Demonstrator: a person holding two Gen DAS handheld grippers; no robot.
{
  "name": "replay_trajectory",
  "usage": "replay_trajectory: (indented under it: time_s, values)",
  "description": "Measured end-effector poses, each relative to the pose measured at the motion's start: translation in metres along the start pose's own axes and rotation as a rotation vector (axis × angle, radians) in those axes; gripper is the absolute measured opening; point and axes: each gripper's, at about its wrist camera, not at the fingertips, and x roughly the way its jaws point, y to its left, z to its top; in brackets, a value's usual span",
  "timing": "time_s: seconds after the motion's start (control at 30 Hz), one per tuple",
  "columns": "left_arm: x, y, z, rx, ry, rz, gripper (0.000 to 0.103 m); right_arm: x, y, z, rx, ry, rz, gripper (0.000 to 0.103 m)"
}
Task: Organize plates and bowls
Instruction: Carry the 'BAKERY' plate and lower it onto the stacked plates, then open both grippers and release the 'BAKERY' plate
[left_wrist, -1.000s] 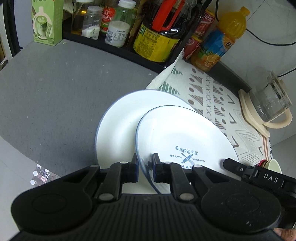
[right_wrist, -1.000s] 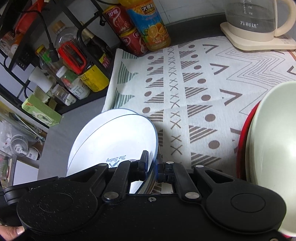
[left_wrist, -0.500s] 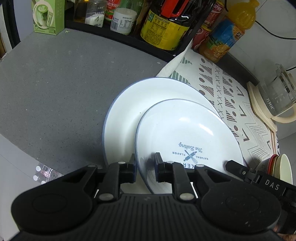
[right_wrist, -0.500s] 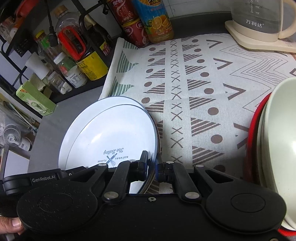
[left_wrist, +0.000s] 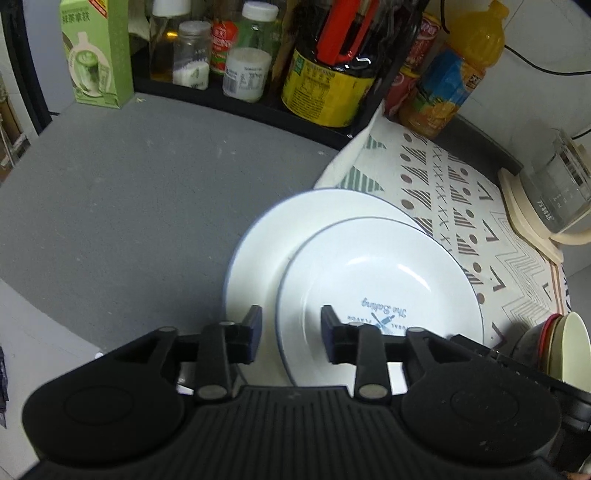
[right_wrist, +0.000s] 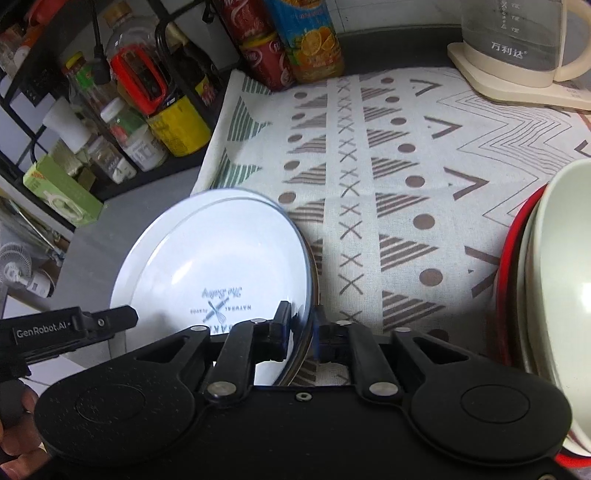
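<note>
1. Our left gripper is opening: its pads stand clear on either side of the near rim of the printed plate, which runs up between them untouched.
2. Our right gripper is opening too, by less. The same plate's right-hand rim lies in the narrow gap between its pads, and we judge the pads just off it.
3. The printed plate rests on the larger plain plate, shifted toward the patterned cloth; both sit where the cloth meets the grey counter.
4. The relation that matters: the rim points straight out from each gripper, so each must back away along its own line to come free. The right gripper is nearer the stacked bowls, at the right of its view.
5. Against a second ago: both grippers were then clamped on this rim with the plate tilted above the plain one. Now it lies flat and the pads have let go.
</note>
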Motion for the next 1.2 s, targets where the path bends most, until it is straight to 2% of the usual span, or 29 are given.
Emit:
replay_trajectory:
  time_s: [0.17, 0.57, 0.83, 0.87, 0.93, 1.0, 1.03, 1.13, 1.2]
  values:
    - [0.003, 0.003, -0.001, -0.006, 0.004, 0.01, 0.038, 0.001, 0.003, -0.002, -0.013, 0.004, 0.002, 0.019]
    - [0.004, 0.005, 0.001, -0.027, 0.003, -0.001, 0.038, -0.001, -0.007, 0.0, 0.049, 0.019, 0.049, 0.023]
    - [-0.008, -0.003, 0.015, -0.014, -0.038, 0.018, 0.04, -0.024, -0.006, 0.008, 0.024, -0.044, 0.088, 0.025]
    - [-0.01, -0.007, 0.018, -0.006, -0.043, 0.02, 0.043, -0.029, -0.007, 0.009, 0.026, -0.058, 0.094, 0.027]
    - [-0.015, -0.014, 0.02, 0.009, -0.057, 0.022, 0.058, -0.038, -0.011, 0.012, 0.034, -0.087, 0.098, 0.035]
    - [-0.021, -0.022, 0.021, 0.023, -0.072, 0.022, 0.067, -0.048, -0.016, 0.014, 0.037, -0.118, 0.089, 0.052]
    - [-0.023, -0.027, 0.021, 0.03, -0.078, 0.019, 0.07, -0.054, -0.019, 0.015, 0.037, -0.137, 0.082, 0.054]
    - [-0.029, -0.04, 0.021, 0.052, -0.093, 0.007, 0.077, -0.069, -0.028, 0.015, 0.047, -0.182, 0.067, 0.062]
    - [-0.033, -0.048, 0.021, 0.067, -0.1, -0.001, 0.078, -0.079, -0.036, 0.013, 0.065, -0.216, 0.057, 0.071]
